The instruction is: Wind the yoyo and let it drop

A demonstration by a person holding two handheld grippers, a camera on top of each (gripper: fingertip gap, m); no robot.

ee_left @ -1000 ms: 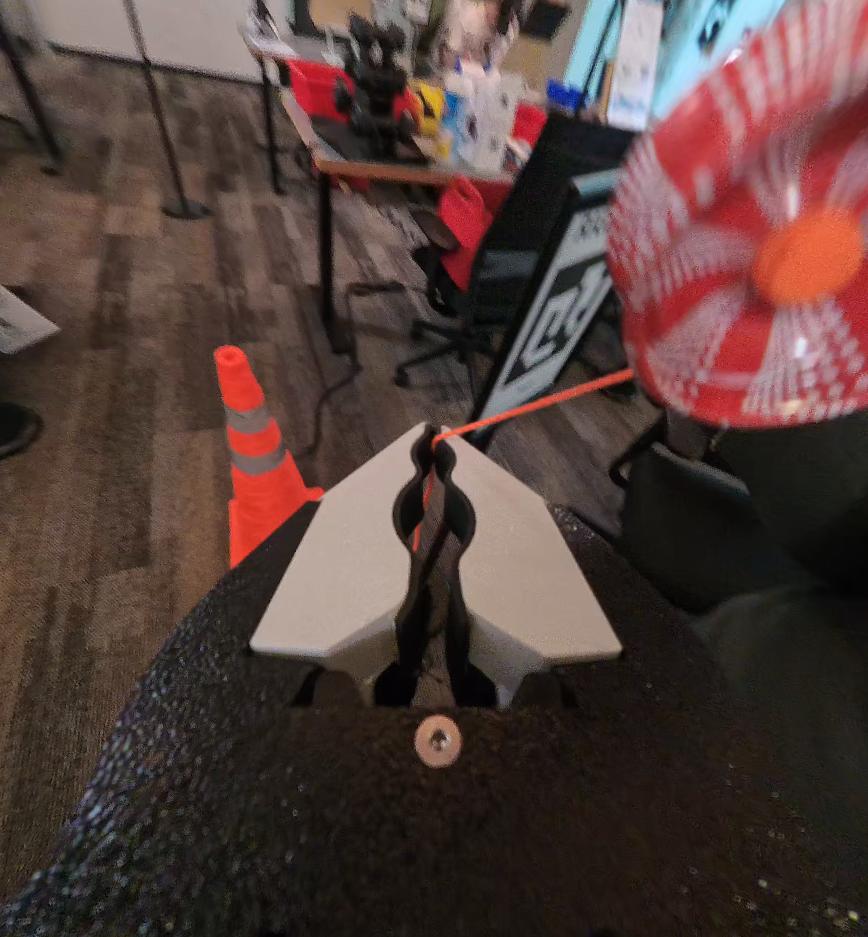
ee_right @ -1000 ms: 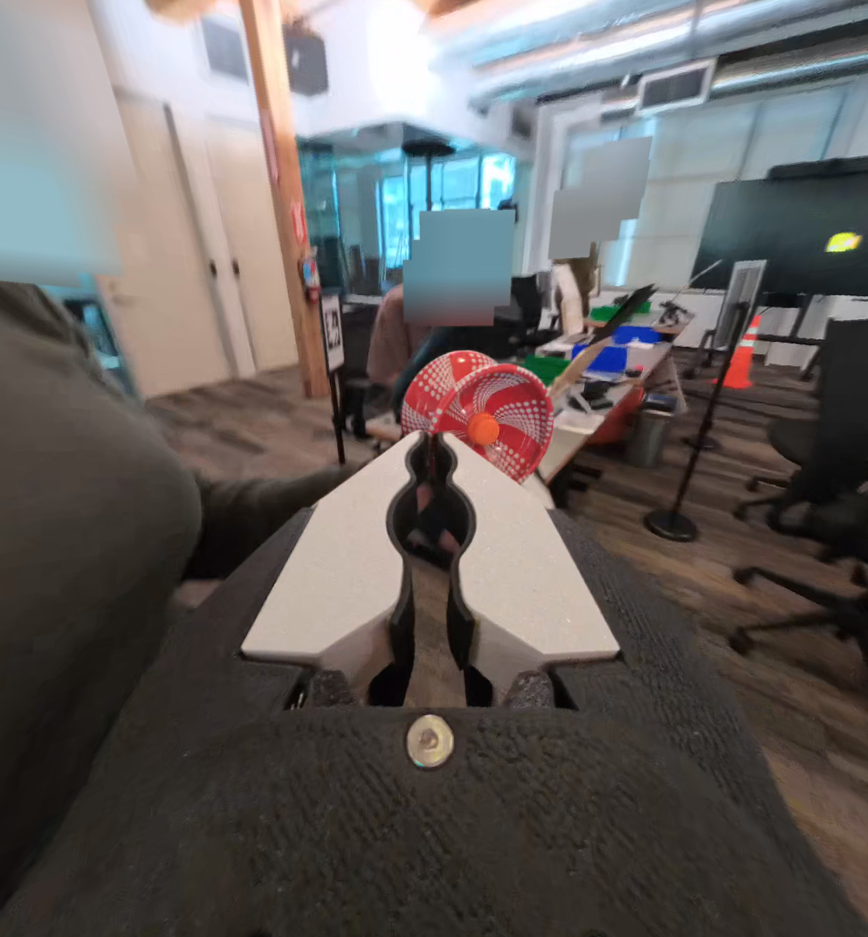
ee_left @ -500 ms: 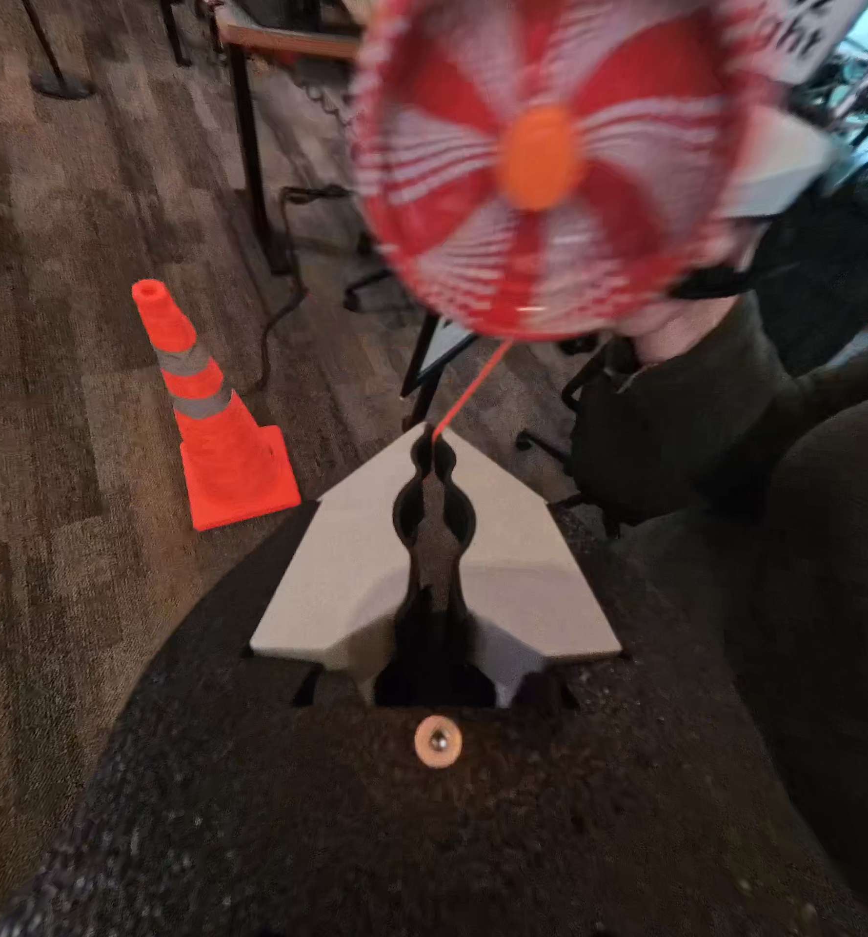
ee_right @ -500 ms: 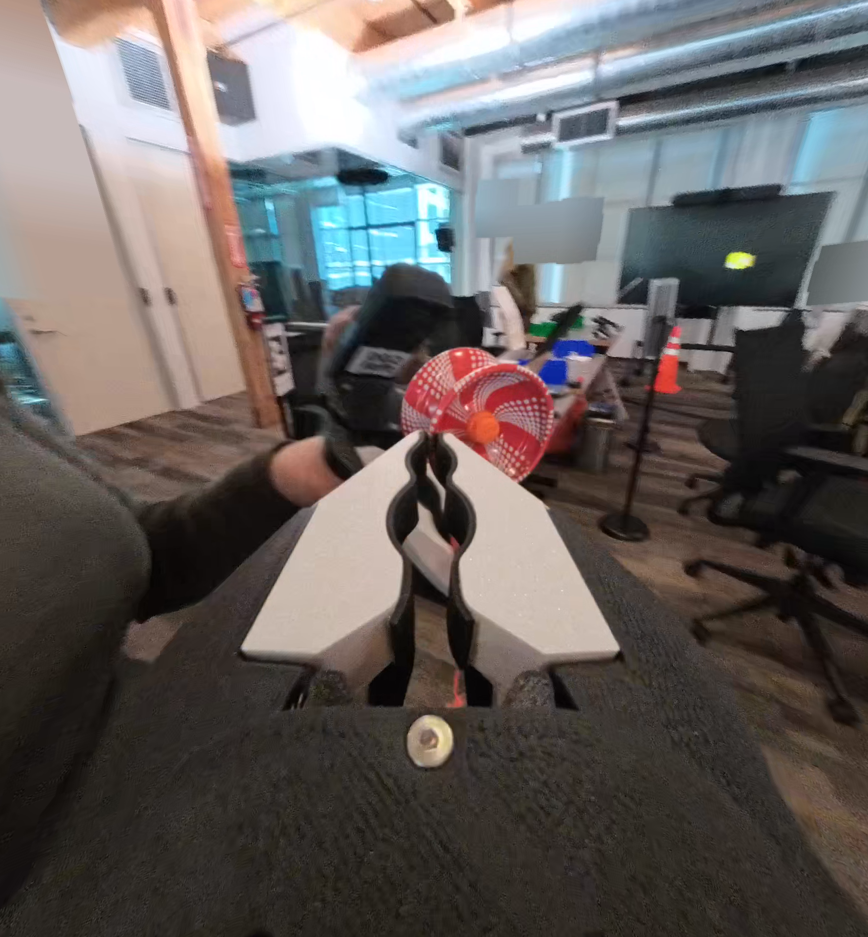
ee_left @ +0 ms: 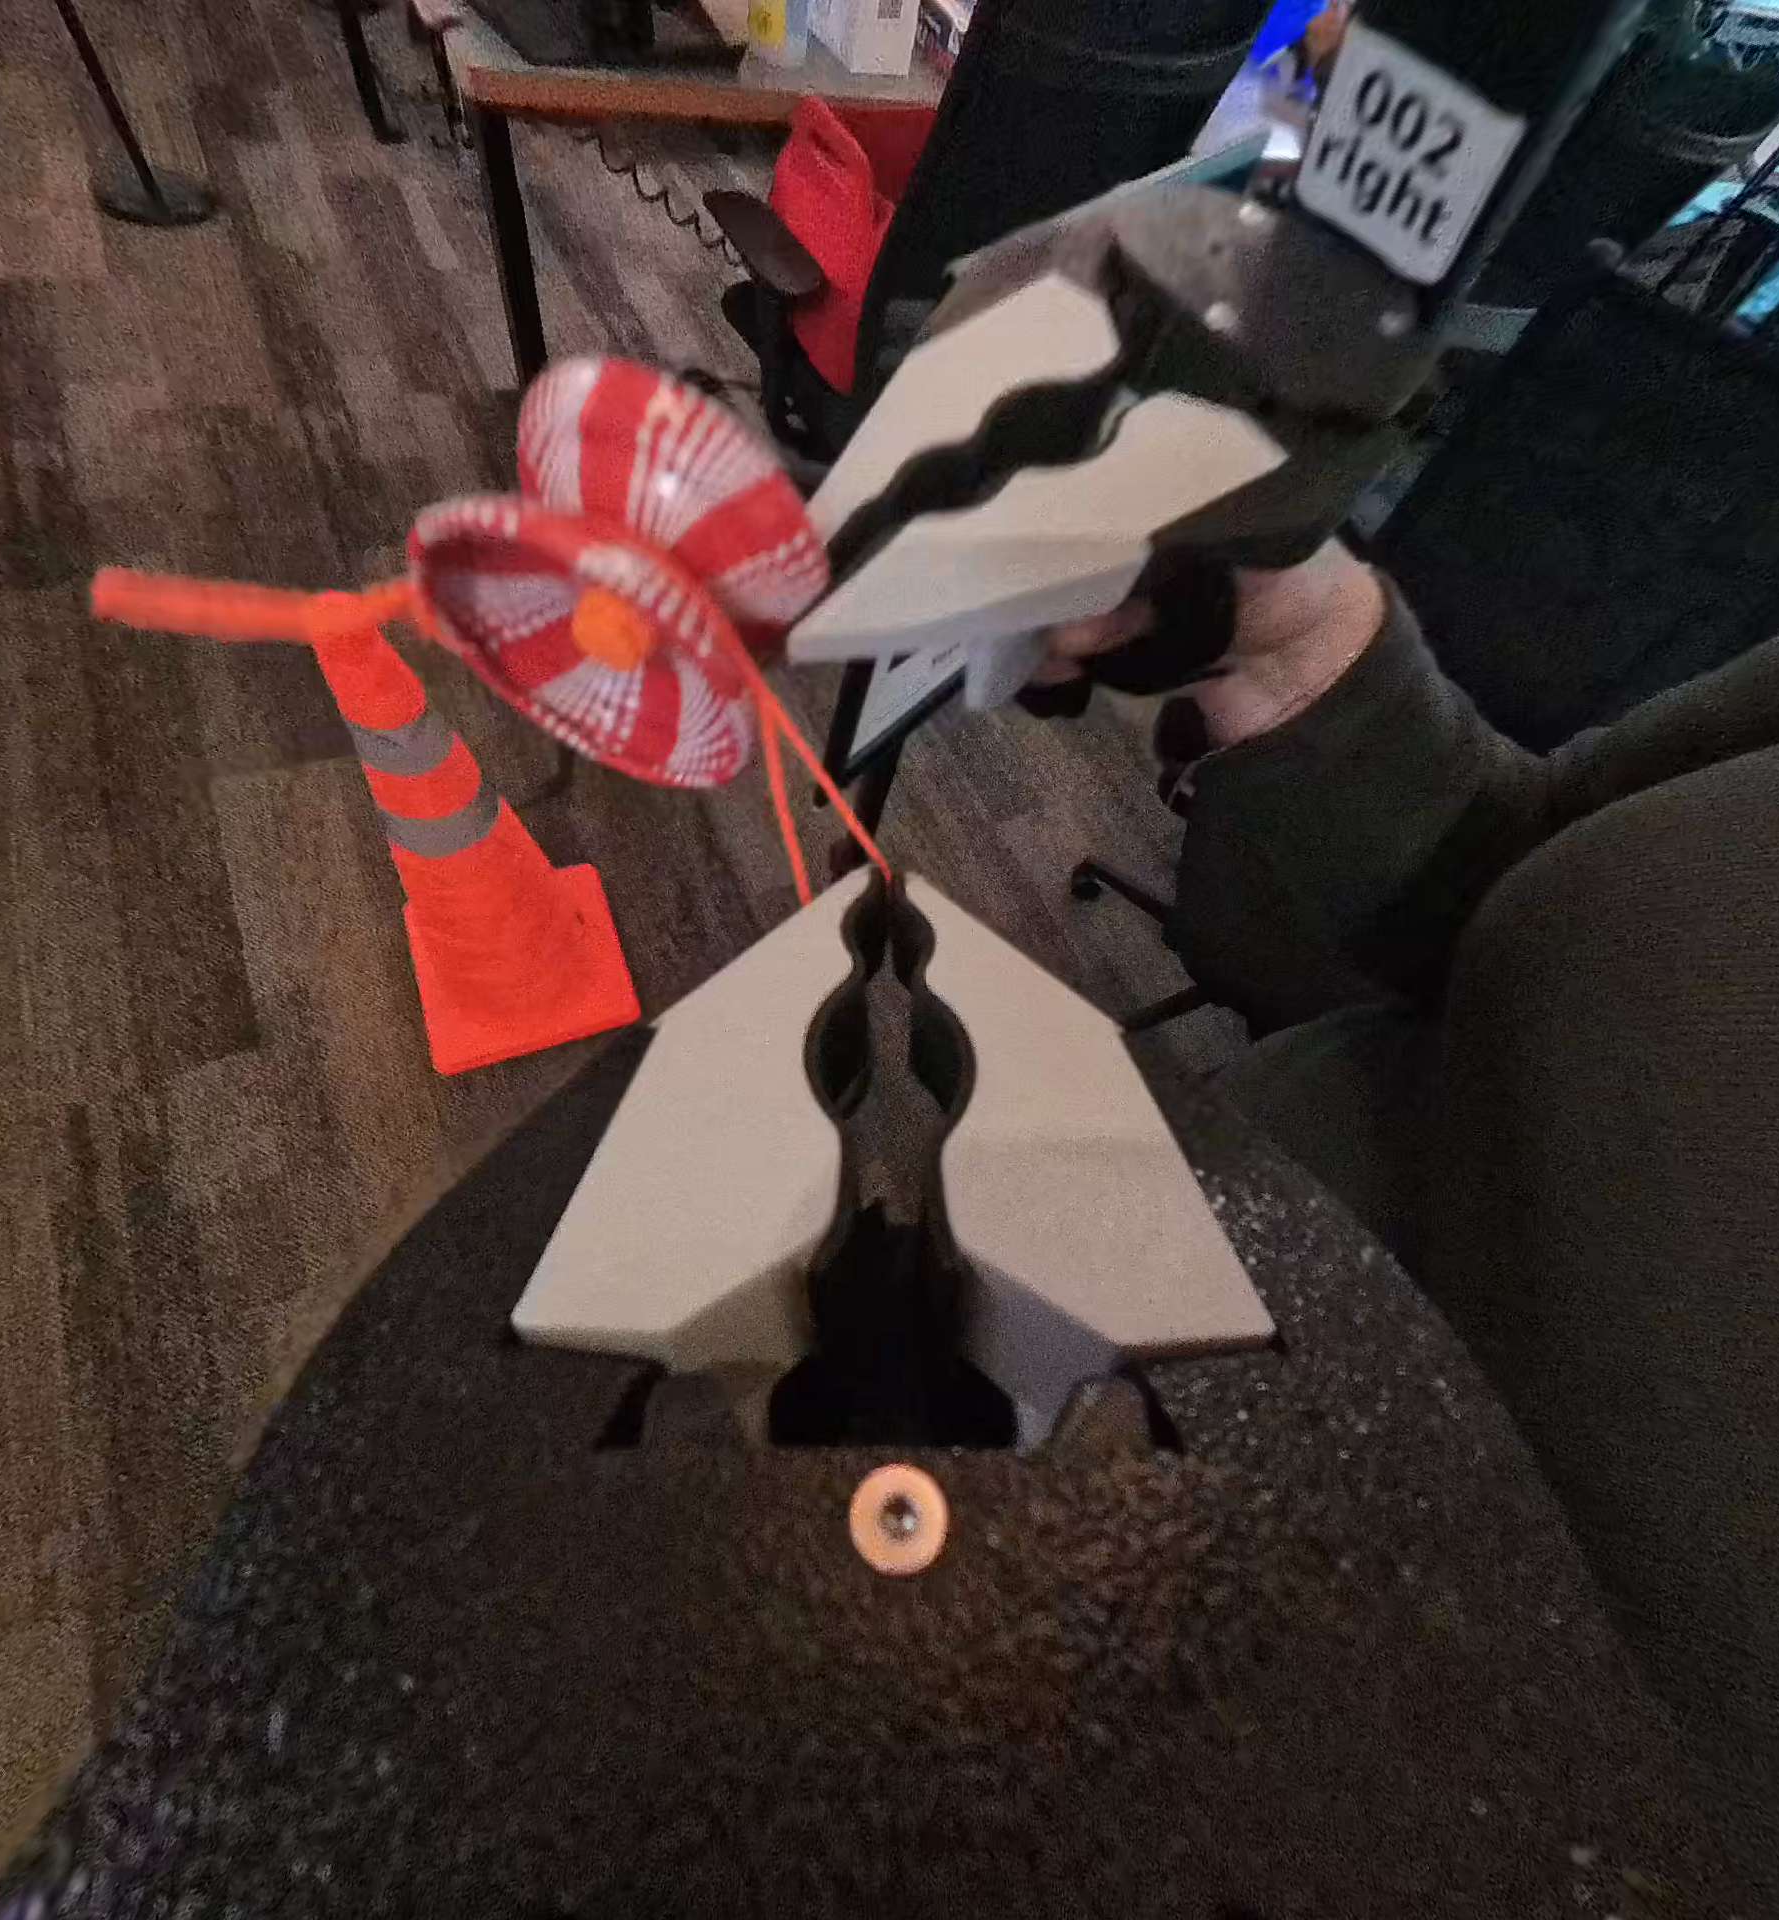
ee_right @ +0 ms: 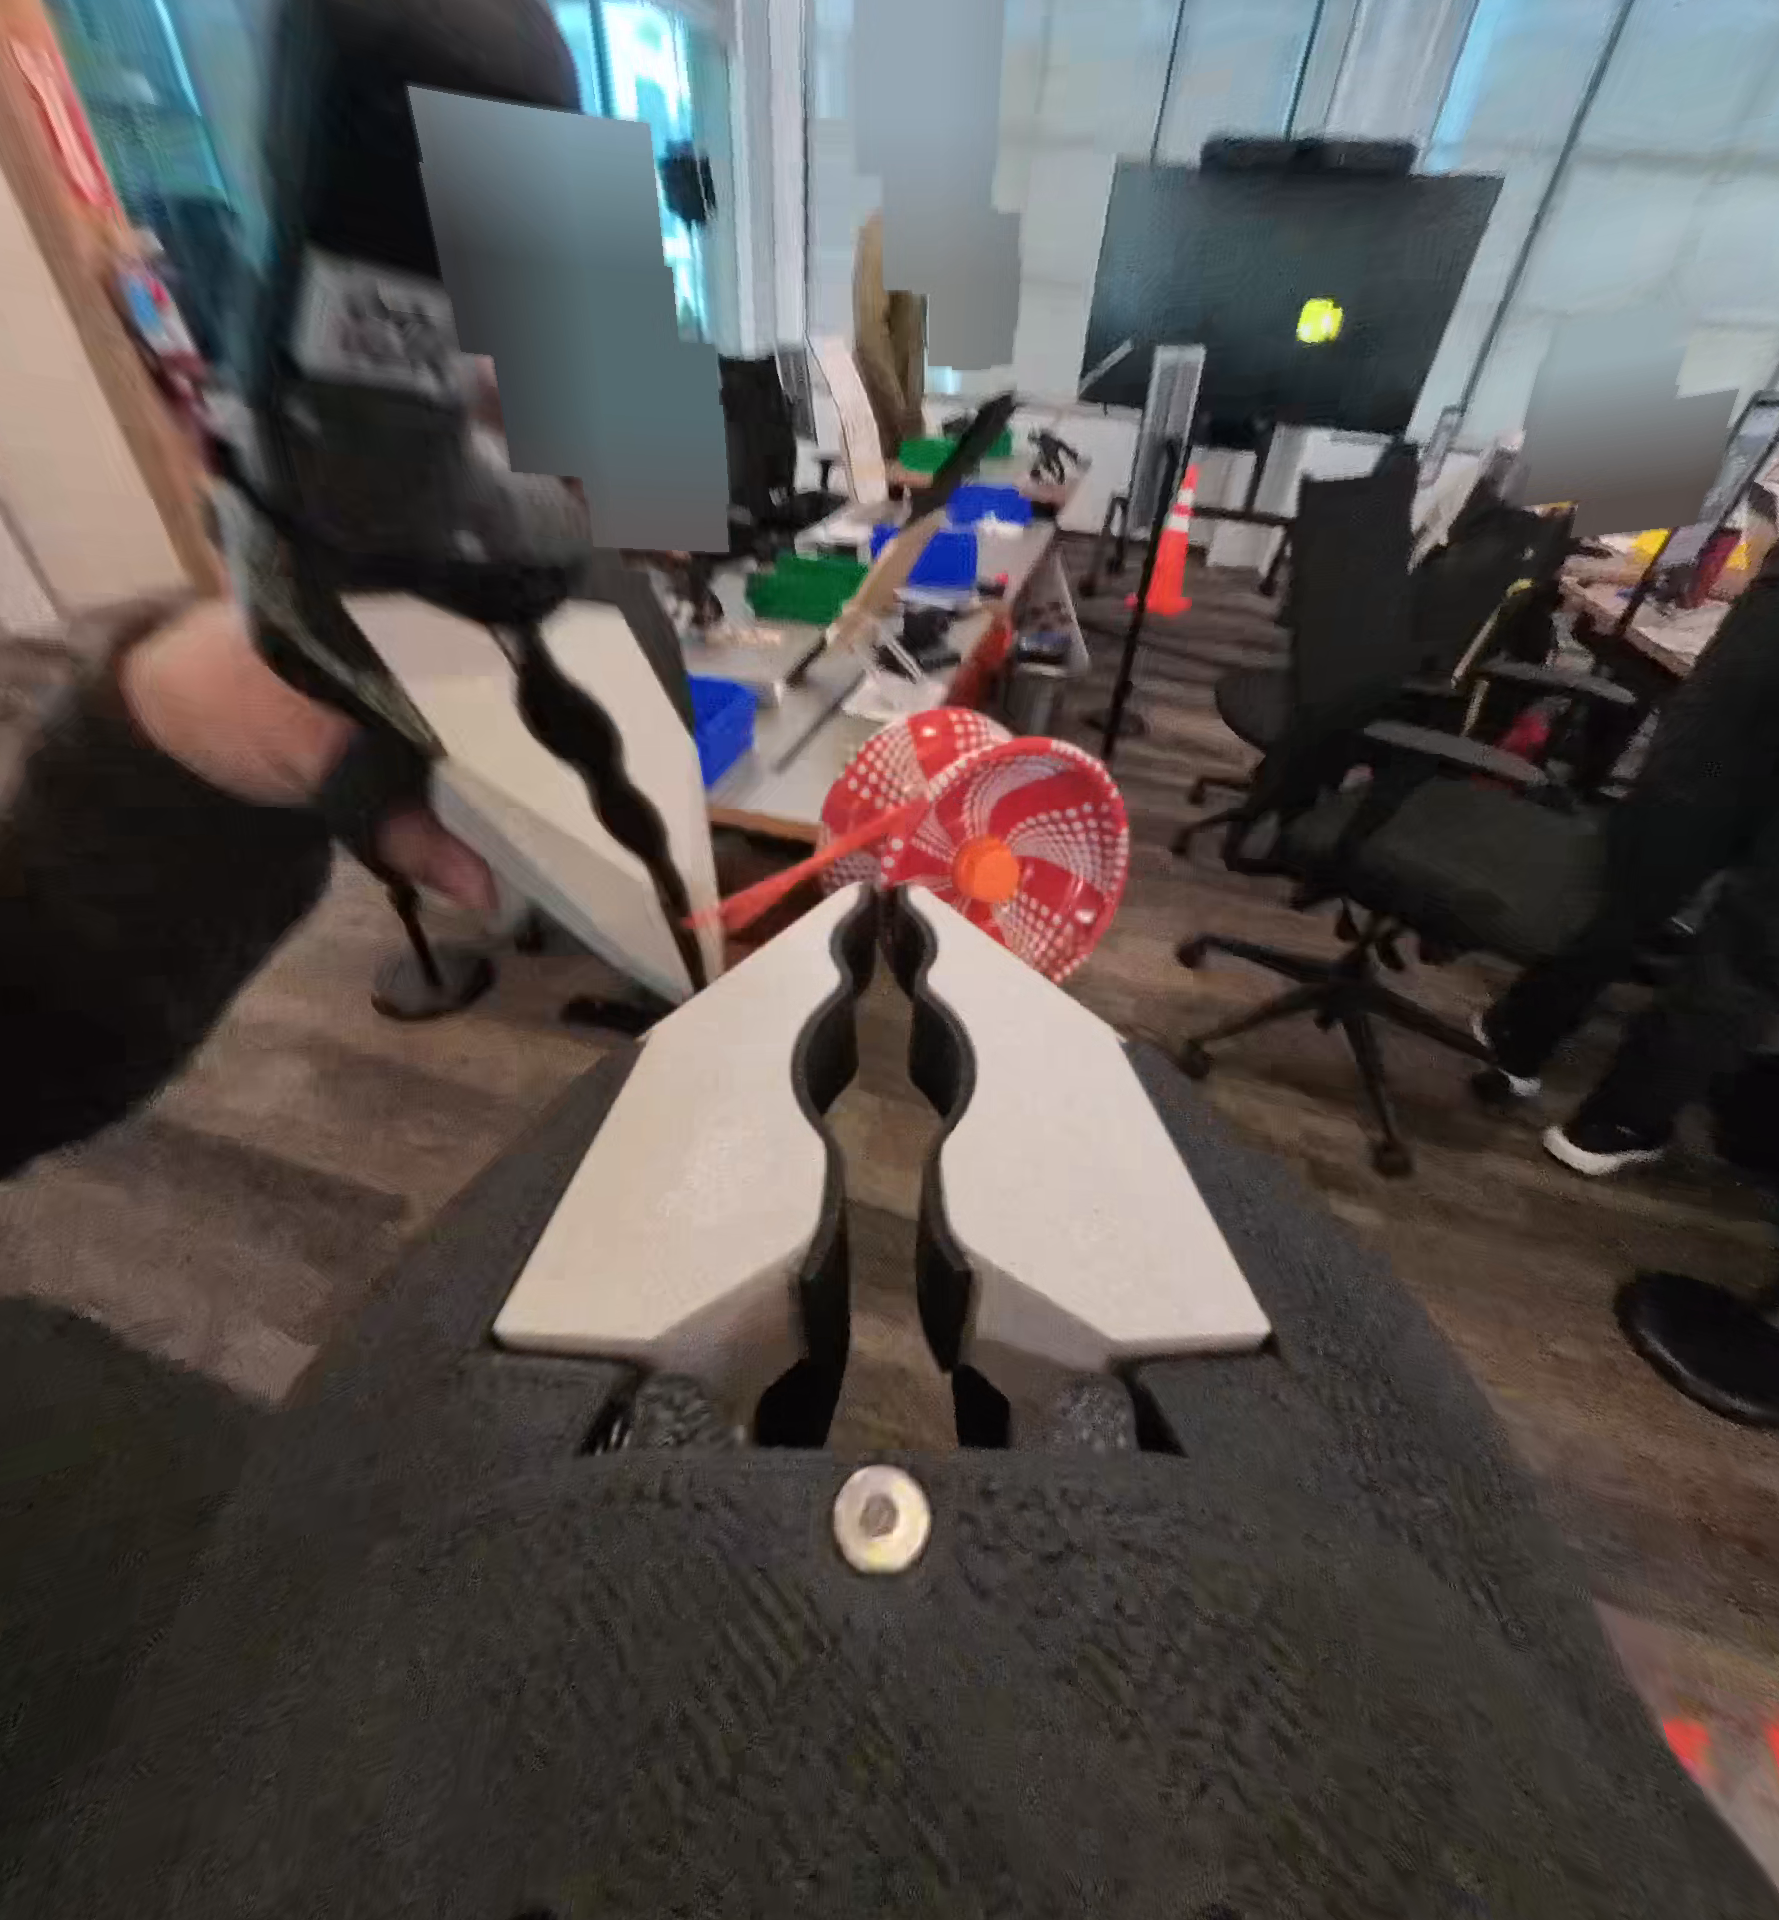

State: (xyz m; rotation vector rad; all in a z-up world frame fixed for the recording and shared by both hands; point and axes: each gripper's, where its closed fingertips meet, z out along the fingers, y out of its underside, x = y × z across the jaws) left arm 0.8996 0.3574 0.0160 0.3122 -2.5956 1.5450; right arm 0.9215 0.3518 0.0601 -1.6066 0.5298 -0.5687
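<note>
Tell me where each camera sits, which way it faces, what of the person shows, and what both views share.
Left wrist view: sits on the left gripper, facing down toward the floor and an orange cone; the right gripper, a hand and a dark sleeve show.
Right wrist view: sits on the right gripper, facing level across an office with desks and chairs; the left gripper and the hand holding it show.
Shared: the red-and-white yoyo, its orange string, and both grippers.
</note>
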